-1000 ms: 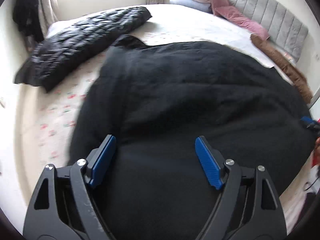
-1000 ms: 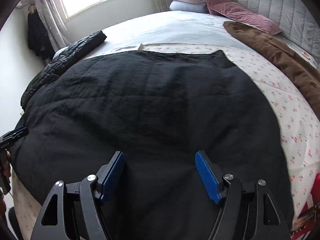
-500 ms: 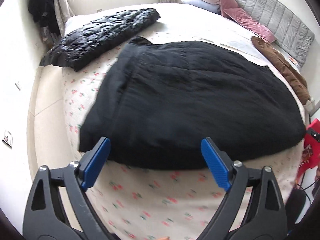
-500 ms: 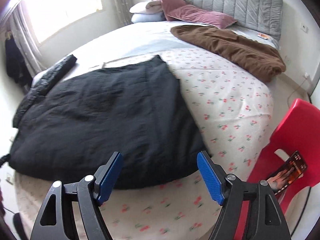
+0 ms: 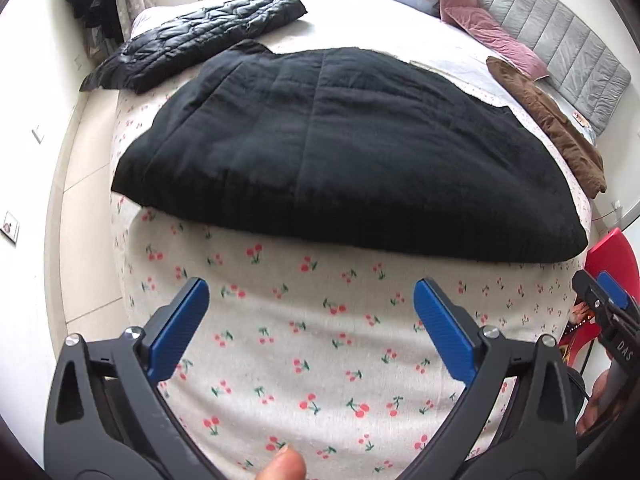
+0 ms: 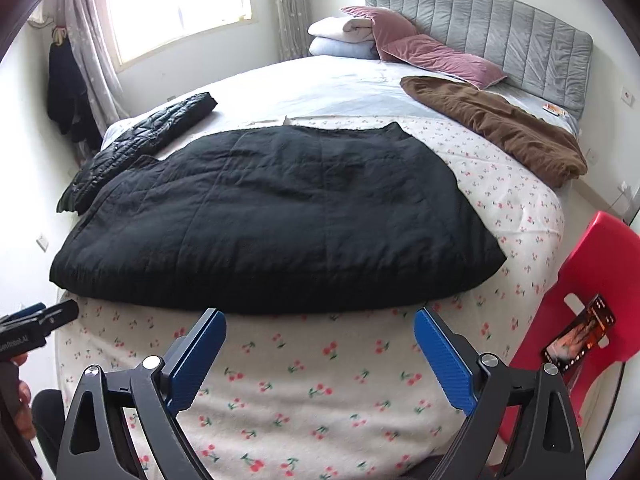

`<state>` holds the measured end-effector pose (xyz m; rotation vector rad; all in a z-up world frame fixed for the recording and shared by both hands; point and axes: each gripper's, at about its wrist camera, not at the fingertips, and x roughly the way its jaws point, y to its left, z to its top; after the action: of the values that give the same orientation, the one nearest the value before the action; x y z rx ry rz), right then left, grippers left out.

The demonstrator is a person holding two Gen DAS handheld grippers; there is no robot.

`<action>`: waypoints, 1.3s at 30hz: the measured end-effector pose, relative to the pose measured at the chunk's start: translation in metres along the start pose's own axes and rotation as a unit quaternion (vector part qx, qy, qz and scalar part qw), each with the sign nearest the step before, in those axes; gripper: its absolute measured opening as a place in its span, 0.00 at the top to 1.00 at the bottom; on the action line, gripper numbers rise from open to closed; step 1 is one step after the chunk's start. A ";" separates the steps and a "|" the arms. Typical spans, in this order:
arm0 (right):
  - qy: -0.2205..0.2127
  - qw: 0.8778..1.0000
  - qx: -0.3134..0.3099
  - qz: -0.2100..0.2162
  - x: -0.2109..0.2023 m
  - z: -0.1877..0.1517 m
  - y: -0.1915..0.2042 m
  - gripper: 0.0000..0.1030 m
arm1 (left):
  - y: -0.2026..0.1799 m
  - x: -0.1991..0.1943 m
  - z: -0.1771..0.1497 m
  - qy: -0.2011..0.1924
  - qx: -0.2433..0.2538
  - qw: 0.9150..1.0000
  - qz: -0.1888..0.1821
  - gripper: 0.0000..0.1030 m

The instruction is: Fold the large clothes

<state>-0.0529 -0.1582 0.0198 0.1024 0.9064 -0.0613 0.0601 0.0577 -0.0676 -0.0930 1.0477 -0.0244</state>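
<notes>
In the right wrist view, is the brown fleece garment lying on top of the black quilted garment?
No: the brown fleece garment lies apart near the grey headboard, with cherry-print bedsheet showing between it and the black quilted garment.

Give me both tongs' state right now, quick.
Left tongs: open, holding nothing, above the cherry-print sheet.
Right tongs: open, holding nothing, just short of the black coat.

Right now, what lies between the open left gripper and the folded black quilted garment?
Only bare cherry-print bedsheet separates the left gripper from the folded black quilted garment, shown in the left wrist view.
</notes>
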 end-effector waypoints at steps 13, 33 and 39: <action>0.010 1.000 -0.024 -0.016 0.008 -0.023 0.024 0.06 | -0.026 0.003 -0.018 -0.005 0.035 0.999 0.018 0.01; 0.010 1.000 -0.022 -0.007 0.013 -0.021 0.024 0.06 | -0.032 0.000 -0.018 -0.013 0.031 0.999 0.022 0.01; 0.010 1.000 -0.021 -0.007 0.013 -0.021 0.025 0.06 | -0.032 0.000 -0.019 -0.013 0.030 0.999 0.022 0.01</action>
<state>-0.0586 -0.1311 -0.0016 0.0578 0.9288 -0.0544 0.0450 0.0245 -0.0742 -0.0154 1.0212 -0.0152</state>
